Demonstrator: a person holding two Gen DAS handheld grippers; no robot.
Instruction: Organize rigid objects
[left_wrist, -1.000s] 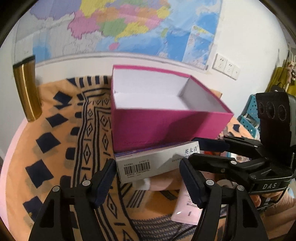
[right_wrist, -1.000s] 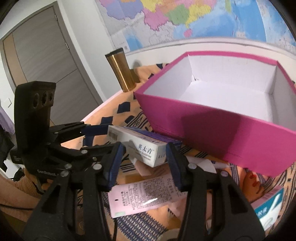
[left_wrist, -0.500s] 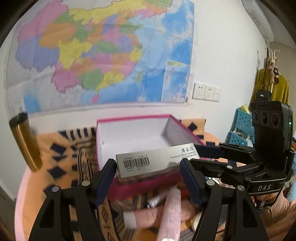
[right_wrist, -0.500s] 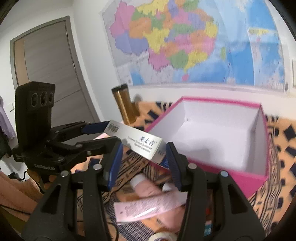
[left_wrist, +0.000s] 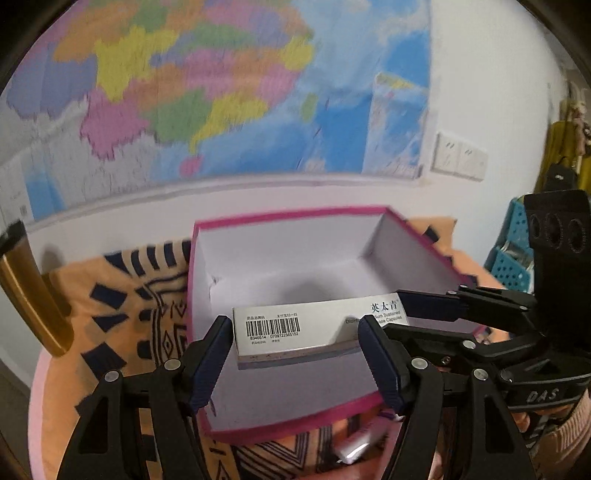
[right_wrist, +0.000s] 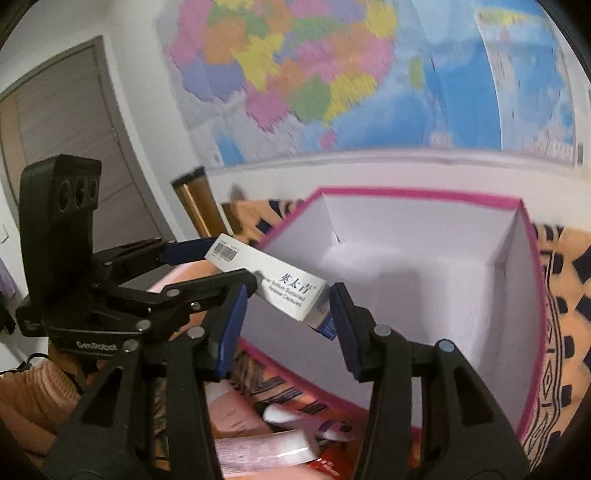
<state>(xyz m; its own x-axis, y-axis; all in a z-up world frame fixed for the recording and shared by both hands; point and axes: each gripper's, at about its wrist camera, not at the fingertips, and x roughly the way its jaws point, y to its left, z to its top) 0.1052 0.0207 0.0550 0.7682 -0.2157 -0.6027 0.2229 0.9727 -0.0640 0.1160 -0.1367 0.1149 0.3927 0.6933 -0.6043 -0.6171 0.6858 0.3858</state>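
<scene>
Medicine box (left_wrist: 317, 326), its right end hidden behind the right gripper (right_wrist: 288, 317), hangs over the pink box (left_wrist: 280, 421), clamped endwise by both; left gripper (left_wrist: 291, 354) grasps the barcode end.

"英太青" and a barcode on the white carton (left_wrist: 317, 328); "genrobot" on the left claw (right_wrist: 210, 266).

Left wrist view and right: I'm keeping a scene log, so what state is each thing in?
pink box: open, empty, on the patterned cloth.
medicine carton: closed, held aloft over the box.
left gripper: shut on the carton's barcode end.
right gripper: shut on its other end.
gold tumbler: upright.
pink tube: lying on the cloth.
door: closed.
</scene>
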